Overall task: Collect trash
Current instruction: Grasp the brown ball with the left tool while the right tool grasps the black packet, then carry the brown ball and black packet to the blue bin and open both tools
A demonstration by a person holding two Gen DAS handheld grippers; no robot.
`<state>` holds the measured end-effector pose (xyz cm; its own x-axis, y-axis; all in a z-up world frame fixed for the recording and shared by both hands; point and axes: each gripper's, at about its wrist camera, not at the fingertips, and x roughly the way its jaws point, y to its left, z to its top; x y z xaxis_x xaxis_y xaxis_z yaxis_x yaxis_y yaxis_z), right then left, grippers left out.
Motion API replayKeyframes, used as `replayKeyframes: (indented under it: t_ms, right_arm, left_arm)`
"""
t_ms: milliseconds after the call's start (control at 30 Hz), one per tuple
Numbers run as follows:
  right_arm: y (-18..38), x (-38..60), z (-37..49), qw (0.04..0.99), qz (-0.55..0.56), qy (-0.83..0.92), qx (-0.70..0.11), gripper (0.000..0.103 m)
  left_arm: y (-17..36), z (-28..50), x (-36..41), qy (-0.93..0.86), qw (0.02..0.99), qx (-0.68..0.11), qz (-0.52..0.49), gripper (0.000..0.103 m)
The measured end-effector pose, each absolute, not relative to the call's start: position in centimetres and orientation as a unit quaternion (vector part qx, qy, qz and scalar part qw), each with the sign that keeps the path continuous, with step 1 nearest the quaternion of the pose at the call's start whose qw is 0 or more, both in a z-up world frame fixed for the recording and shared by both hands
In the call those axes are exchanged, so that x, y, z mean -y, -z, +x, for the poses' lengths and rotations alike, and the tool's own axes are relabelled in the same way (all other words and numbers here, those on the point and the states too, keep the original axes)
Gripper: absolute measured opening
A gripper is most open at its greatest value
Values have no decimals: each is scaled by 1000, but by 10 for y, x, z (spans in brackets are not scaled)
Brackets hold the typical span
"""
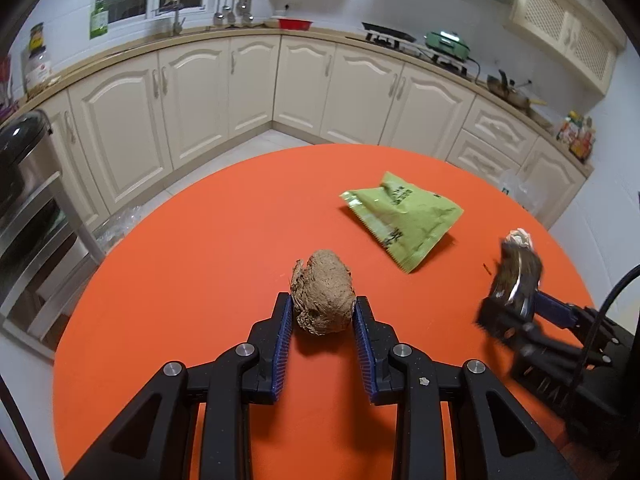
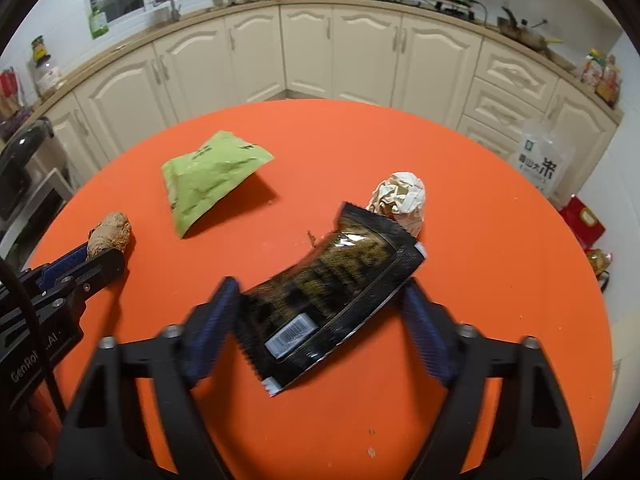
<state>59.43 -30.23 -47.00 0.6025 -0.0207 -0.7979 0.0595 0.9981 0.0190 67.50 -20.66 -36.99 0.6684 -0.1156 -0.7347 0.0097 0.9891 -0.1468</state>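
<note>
On the round orange table (image 1: pixel 192 240), a brown crumpled paper ball (image 1: pixel 324 292) sits between the blue pads of my left gripper (image 1: pixel 322 304), and both pads touch its sides. My right gripper (image 2: pixel 320 282) is shut on a black snack wrapper (image 2: pixel 332 292), whose edges are pinched and bowed between the pads. Just beyond the wrapper rests a white crumpled paper ball (image 2: pixel 400 200). A green snack packet (image 2: pixel 208 176) lies loose in the middle of the table, apart from both grippers. In the right wrist view my left gripper (image 2: pixel 102 256) shows at the left edge with the brown ball (image 2: pixel 110 232) at its tips.
A steel lidded bin (image 1: pixel 24 168) stands on the floor left of the table. Cream kitchen cabinets (image 1: pixel 304 84) curve behind it. A clear rice bag (image 2: pixel 540 156) and a red box (image 2: pixel 584 224) sit on the floor at the right.
</note>
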Motion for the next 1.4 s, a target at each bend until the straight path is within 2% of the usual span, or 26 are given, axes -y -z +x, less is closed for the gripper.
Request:
replayKeyframes:
  t_ms: [33, 67, 100, 133, 500, 833, 1400]
  right_arm:
    - [469, 304, 590, 896, 27, 14, -443, 36]
    - [468, 306, 587, 896, 33, 5, -443, 29]
    - [467, 310, 583, 894, 44, -6, -445, 15]
    - [467, 313, 580, 893, 55, -18, -447, 12]
    - [463, 340, 530, 891, 114, -76, -433, 11]
    - [419, 367, 479, 913, 124, -74, -381, 11]
    - [355, 467, 352, 946, 147, 2, -287, 11]
  left_arm:
    - [371, 663, 207, 39, 910, -407, -67, 26]
    - [371, 659, 207, 43, 910, -407, -68, 26]
    - [373, 645, 211, 46, 910, -406, -68, 26]
    - [374, 630, 211, 48, 911, -404, -67, 26]
    - [377, 570, 216, 79, 917, -385, -70, 26]
    - [357, 526, 243, 116, 930, -346, -57, 26]
    - [312, 416, 367, 215, 936, -277, -2, 26]
